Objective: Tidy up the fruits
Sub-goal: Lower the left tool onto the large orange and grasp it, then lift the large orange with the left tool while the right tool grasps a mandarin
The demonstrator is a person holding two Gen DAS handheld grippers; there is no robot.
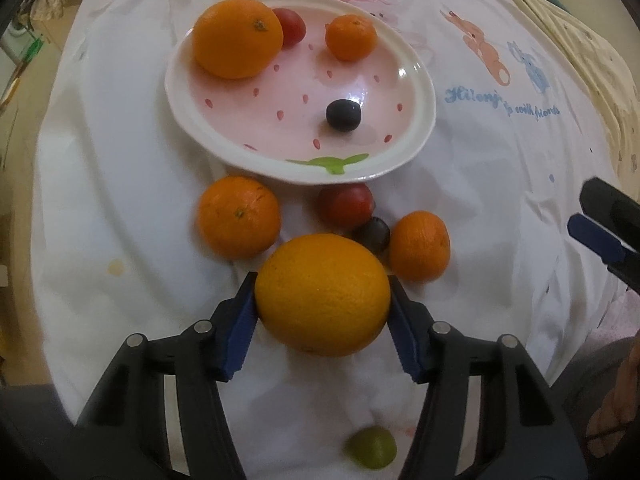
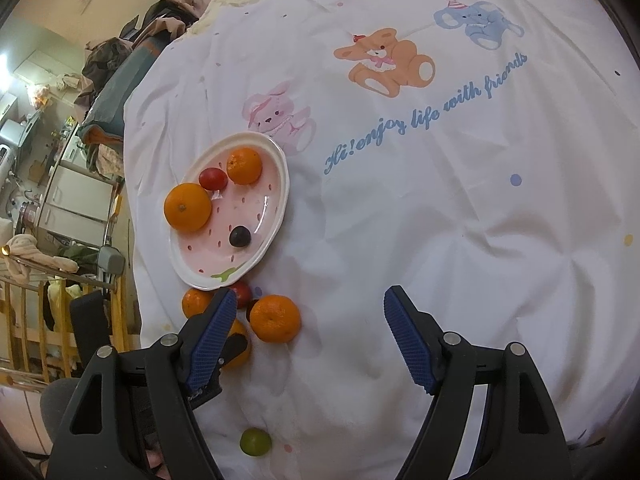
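Note:
My left gripper (image 1: 322,280) is shut on a large orange (image 1: 322,294) that rests on the white sheet, with a blue pad pressed to each side. Just beyond it lie two mandarins (image 1: 239,217) (image 1: 420,246), a red tomato (image 1: 346,204) and a dark grape (image 1: 374,234). The pink strawberry plate (image 1: 424,128) farther off holds an orange (image 1: 237,38), a tomato (image 1: 291,26), a mandarin (image 1: 351,37) and a dark grape (image 1: 343,115). A green grape (image 1: 371,448) lies below the held orange. My right gripper (image 2: 311,292) hangs open over bare sheet, right of the fruit.
The white printed sheet (image 2: 440,220) spreads wide to the right of the plate (image 2: 285,184). The bed's left edge drops to cluttered furniture and a wooden rail (image 2: 36,320). A yellowish blanket (image 1: 560,20) lies at the far right.

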